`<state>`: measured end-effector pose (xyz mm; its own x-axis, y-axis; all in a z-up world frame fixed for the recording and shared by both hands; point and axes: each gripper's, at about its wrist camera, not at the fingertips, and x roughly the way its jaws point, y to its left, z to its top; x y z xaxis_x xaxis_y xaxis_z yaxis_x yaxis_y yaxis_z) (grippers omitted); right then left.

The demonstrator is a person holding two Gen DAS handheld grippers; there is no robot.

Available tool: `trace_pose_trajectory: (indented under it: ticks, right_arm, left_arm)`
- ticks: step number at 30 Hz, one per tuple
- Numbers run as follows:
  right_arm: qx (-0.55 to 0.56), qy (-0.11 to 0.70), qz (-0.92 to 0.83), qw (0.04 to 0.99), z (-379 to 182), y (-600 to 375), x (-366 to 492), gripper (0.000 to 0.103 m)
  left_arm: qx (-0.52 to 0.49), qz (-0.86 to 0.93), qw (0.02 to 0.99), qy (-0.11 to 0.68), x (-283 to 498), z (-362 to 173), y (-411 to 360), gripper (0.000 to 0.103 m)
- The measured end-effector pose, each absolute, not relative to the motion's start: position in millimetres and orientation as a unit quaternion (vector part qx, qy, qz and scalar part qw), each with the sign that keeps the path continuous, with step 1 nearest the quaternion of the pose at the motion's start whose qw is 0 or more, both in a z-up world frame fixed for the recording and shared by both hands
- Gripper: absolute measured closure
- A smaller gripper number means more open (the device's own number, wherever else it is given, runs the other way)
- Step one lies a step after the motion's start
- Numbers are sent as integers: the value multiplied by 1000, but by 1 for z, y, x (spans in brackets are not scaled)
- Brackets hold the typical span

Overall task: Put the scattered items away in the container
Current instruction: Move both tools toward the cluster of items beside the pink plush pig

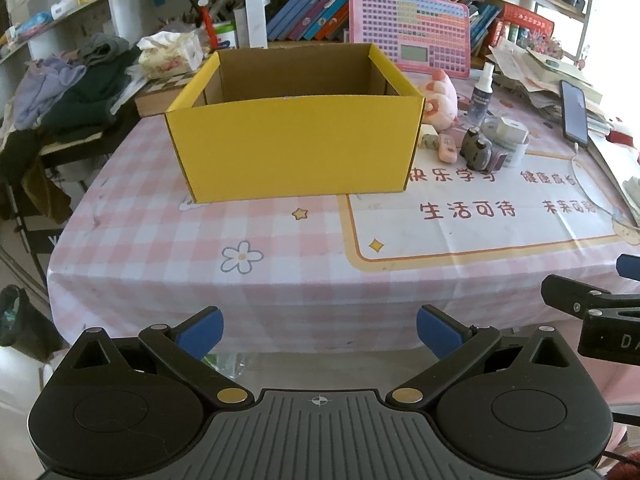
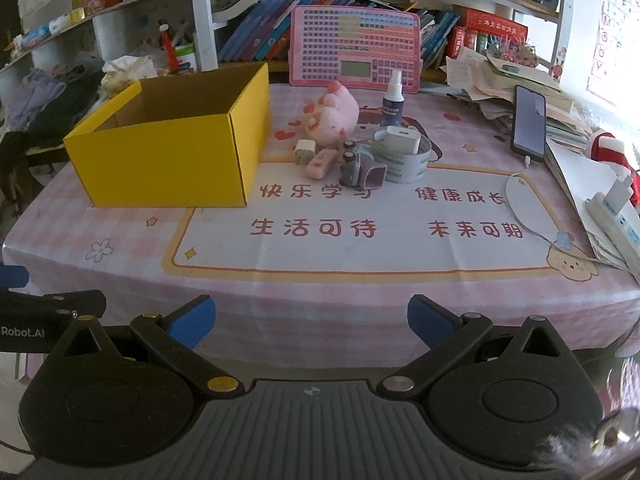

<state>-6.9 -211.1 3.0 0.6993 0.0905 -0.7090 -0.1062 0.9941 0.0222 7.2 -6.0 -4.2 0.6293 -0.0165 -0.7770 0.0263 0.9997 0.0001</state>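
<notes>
An open yellow cardboard box [image 1: 294, 148] [image 2: 168, 152] stands on the pink checked table; what I see of its inside looks bare. To its right lies a cluster: a pink plush pig [image 2: 334, 114] [image 1: 438, 98], a spray bottle [image 2: 392, 100] [image 1: 482, 96], a white charger [image 2: 402, 140] on a tape roll [image 2: 404, 164], a grey toy car [image 2: 360, 166] [image 1: 478, 148], a pink case [image 2: 320, 164] and a small plug [image 2: 304, 152]. My left gripper [image 1: 320, 334] and right gripper [image 2: 311, 322] are open and empty at the table's near edge.
A phone [image 2: 529, 124] on a cable leans on a paper pile [image 2: 504, 80] at the right. A pink learning tablet [image 2: 354, 50] and books stand at the back. Clothes [image 1: 76, 84] and a tissue box [image 1: 170, 54] lie left of the box.
</notes>
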Motion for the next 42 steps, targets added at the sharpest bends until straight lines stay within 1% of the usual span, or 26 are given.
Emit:
trace_pose_trajectory:
  ticks: [12,18,23,35,42]
  right_arm:
    - [-18,358,64,931,10,-219,2,0]
    - [-16,361,71,930,8,-211,-5,0]
    - [-14,341,89,936,13,-206,-10,0]
    - [16,371,54,927,5,-218,-3,0]
    - [8,372,40,927,7,-226,-2,0]
  left_arm:
    - [9,-18,904,428,7,-4,-5,0]
    - [-1,-15,903,428,7,-5,1,0]
    - [-5,-16,904,428,7,-6,3,0]
    - [-12,-30,905,425,11,-5,4,0]
    - [-8,-62,902,428,20,-8,-11,0]
